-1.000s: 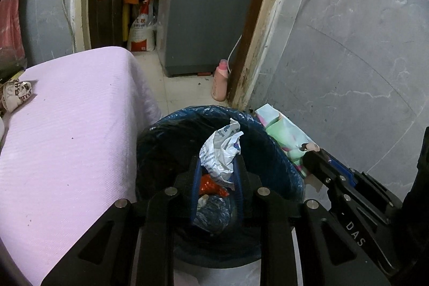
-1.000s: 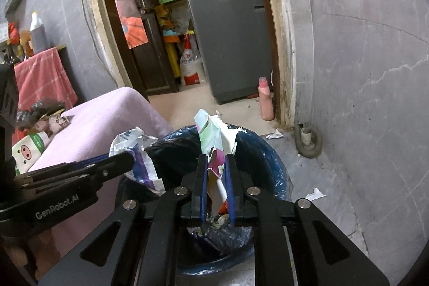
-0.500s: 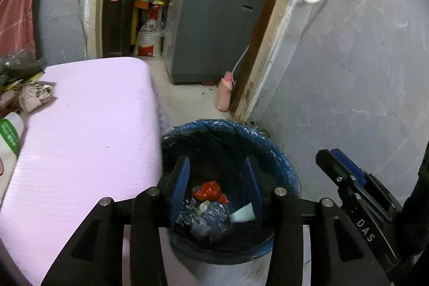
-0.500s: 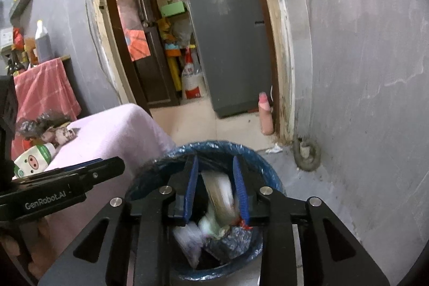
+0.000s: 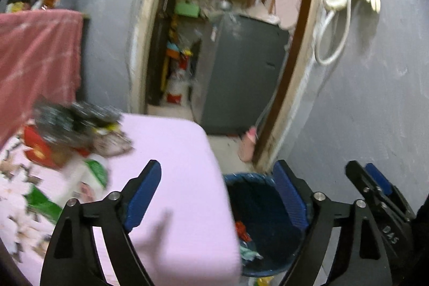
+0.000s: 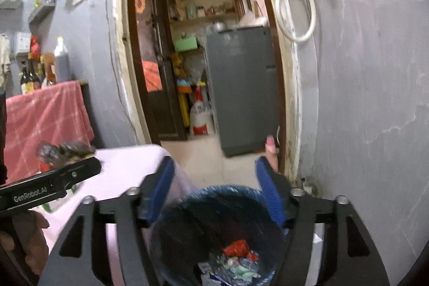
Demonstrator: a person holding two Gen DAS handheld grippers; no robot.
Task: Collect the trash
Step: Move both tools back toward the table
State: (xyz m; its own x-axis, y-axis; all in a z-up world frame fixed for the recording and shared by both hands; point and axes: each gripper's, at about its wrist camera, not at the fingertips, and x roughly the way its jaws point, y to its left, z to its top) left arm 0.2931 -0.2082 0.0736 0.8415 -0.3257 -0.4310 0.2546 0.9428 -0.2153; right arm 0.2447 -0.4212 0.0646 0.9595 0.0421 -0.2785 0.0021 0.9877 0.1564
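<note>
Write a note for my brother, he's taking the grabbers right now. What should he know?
Left gripper: open, holding nothing, over the pink table's edge.
Right gripper: open, holding nothing, above the blue-lined bin.
Done: wrappers lie in the bin beside the table.
Left: a blurry pile of trash sits on the table's far left; fetch it and drop it in.

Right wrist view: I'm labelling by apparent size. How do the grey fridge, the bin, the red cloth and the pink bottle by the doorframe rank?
1. Bin, though nearness to the camera inflates it
2. Grey fridge and red cloth: too alike to rank
3. Pink bottle, partly hidden
</note>
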